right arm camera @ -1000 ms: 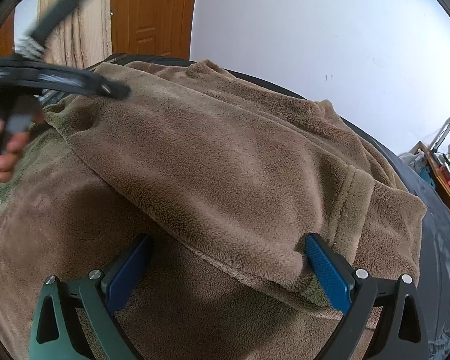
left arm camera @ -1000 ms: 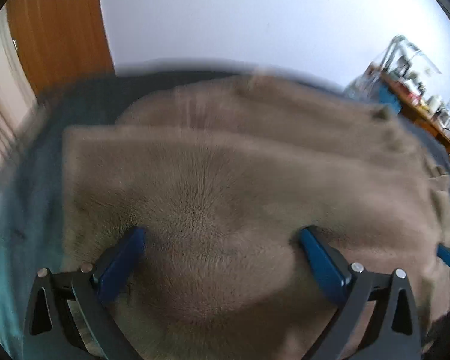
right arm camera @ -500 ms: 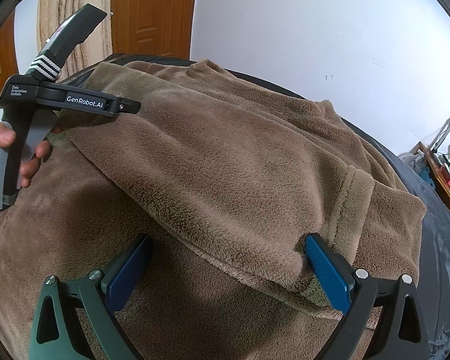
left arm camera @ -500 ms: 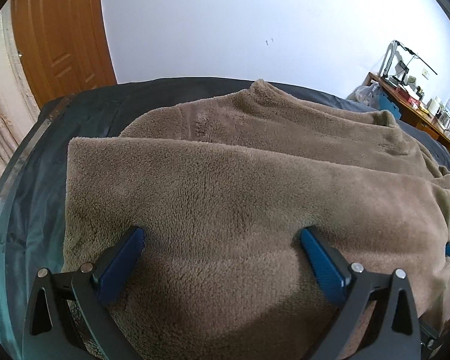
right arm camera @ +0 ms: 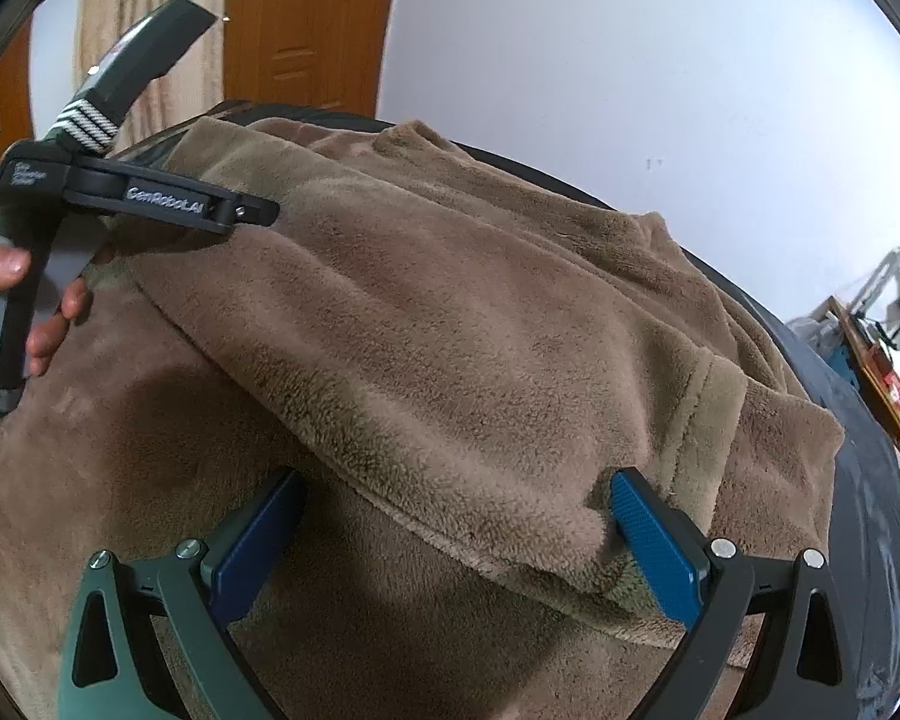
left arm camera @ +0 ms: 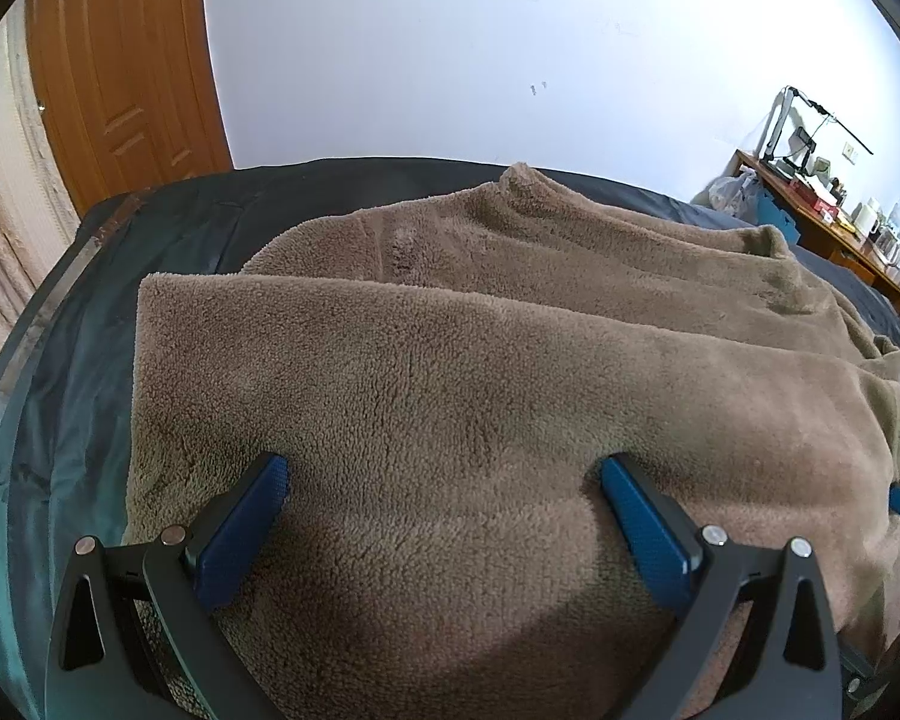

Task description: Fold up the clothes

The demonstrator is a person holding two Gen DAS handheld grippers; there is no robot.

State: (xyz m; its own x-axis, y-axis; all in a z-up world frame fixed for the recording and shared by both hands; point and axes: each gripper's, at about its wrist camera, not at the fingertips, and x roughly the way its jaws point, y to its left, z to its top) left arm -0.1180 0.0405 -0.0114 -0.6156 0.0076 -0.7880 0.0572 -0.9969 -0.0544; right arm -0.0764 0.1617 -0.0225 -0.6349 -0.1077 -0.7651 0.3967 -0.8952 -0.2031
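Spread across the dark bed cover [left arm camera: 168,240] is the brown fleece garment [left arm camera: 480,372], with one panel already doubled over the rest; its folded edge runs from about 9 o'clock down to 5 o'clock in the right wrist view. Both claws are spread wide and holding nothing. The left gripper [left arm camera: 444,480] hovers low over the top layer, and the right gripper [right arm camera: 456,498] straddles the fold edge [right arm camera: 450,516] near the cuff seam at 4 o'clock. A hand [right arm camera: 48,312] grips the left tool's handle at 9 o'clock.

Risk as I see it: this fleece is thick and springy, so a shallow pinch would grab only the top layer and drag the fold crooked. Uneven lifting between the two sides would bunch it too.
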